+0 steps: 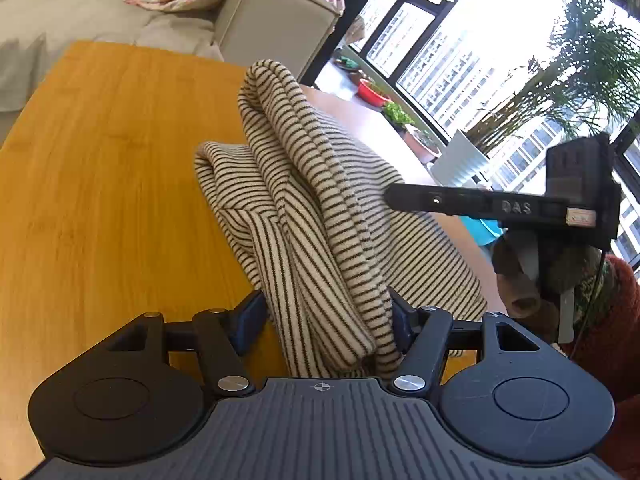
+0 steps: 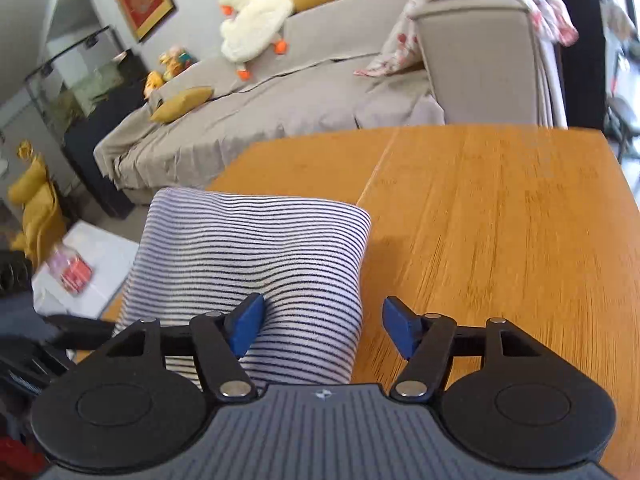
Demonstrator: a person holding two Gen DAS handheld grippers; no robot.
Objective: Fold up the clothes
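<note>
Striped fabric fills the gap of your left tool (image 1: 326,320): a bunched fold of the striped garment (image 1: 320,208) runs between both blue pads (image 1: 250,320), which press it from either side, so this tool is clenched on the cloth. From the grasp point the garment rises in a thick rolled ridge, then drops onto the wooden tabletop (image 1: 100,168), where the rest of it lies in loose folds. One part spreads flat toward the right side of the left wrist view.

Your right tool (image 2: 324,326) is released. Its pads stand well apart, and nothing is pinched between them. In the right wrist view the left pad (image 2: 244,328) rests over the striped cloth, and the right pad hangs above bare wood. The garment lies beneath this tool as a flat folded panel with a rounded folded edge at its far end. It occupies the left portion of the tabletop, and its left margin reaches the tabletop edge.

In the left wrist view, your right tool (image 1: 500,204) appears from the side as a black body just beside the garment, held by a hand (image 1: 524,280) below it.

Beyond the tabletop stands a grey sofa (image 2: 320,92) with a floral blanket (image 2: 480,4) draped over its arm and a white plush duck (image 2: 252,20) on its seat.
</note>
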